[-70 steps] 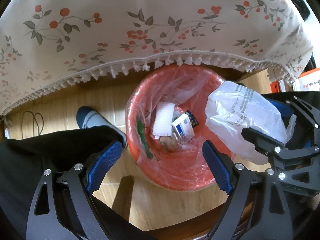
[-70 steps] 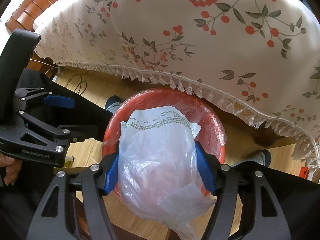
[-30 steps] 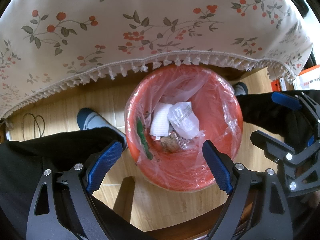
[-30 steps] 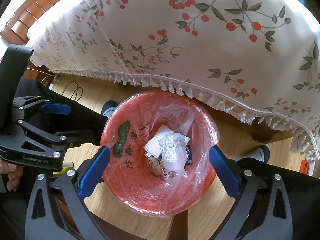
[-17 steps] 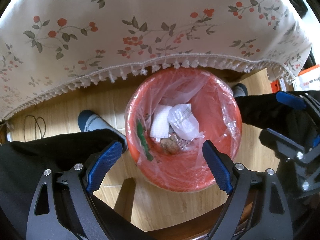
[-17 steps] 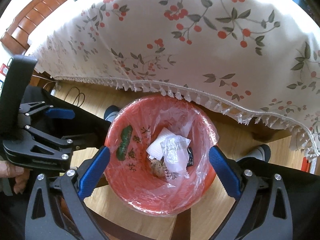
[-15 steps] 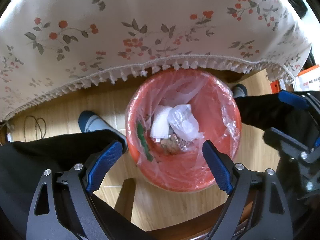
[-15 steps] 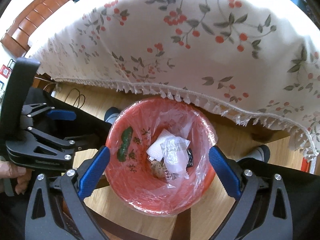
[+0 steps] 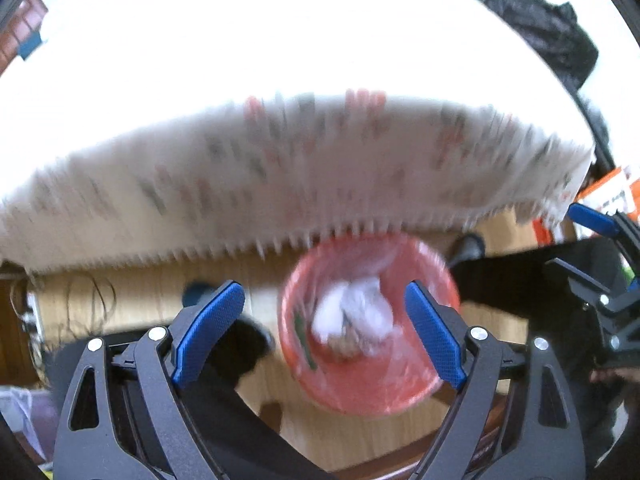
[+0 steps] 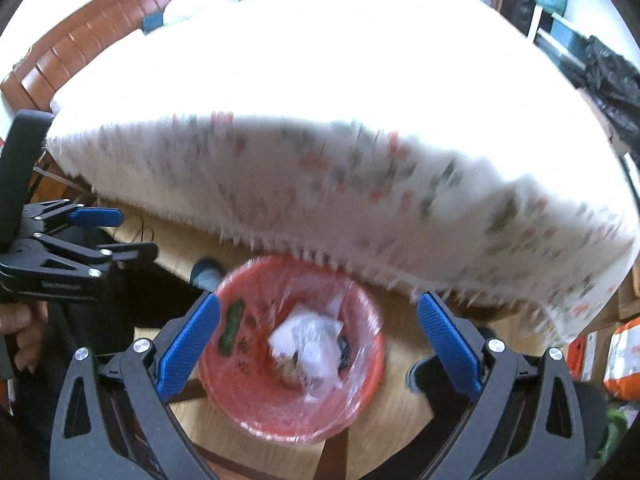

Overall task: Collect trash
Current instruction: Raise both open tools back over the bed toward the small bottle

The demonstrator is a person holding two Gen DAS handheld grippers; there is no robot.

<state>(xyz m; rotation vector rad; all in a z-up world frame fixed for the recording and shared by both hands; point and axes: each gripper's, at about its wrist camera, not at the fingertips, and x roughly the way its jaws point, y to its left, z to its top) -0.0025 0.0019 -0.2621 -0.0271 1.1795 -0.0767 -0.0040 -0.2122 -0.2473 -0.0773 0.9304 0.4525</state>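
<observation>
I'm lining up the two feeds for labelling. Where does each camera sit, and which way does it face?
Left wrist: on the left gripper, looking steeply down at the red bin; open blue fingers, dark trouser legs, right gripper at right edge.
Right wrist: on the right gripper, looking down at the same bin; open fingers, left gripper and a hand at left.
Shared: bin, trash inside it, floral tablecloth, wooden floor.

I saw a red bin (image 10: 248, 412) lined with clear plastic, white crumpled trash (image 10: 316, 344) inside, a cream tablecloth (image 10: 360, 184) printed with red berries and grey-green leaves, and blue pads (image 10: 188, 344) on black grippers.
</observation>
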